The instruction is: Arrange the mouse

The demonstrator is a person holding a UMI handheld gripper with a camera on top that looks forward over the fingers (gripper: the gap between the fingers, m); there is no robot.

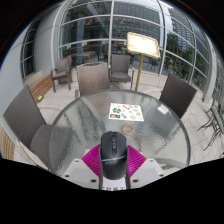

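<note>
A dark grey computer mouse (112,150) with a scroll wheel sits lengthwise between my gripper's (112,156) two fingers. The magenta pads (94,160) press against both of its sides, so the gripper is shut on it. The mouse hangs over the near part of a round glass table (80,125). Its rear end is hidden low between the fingers.
A white card with coloured pictures (126,110) lies on the glass beyond the mouse. Grey chairs ring the table: two at the far side (120,68), one at the right (180,96) and one at the left (27,122). Glass walls stand behind them.
</note>
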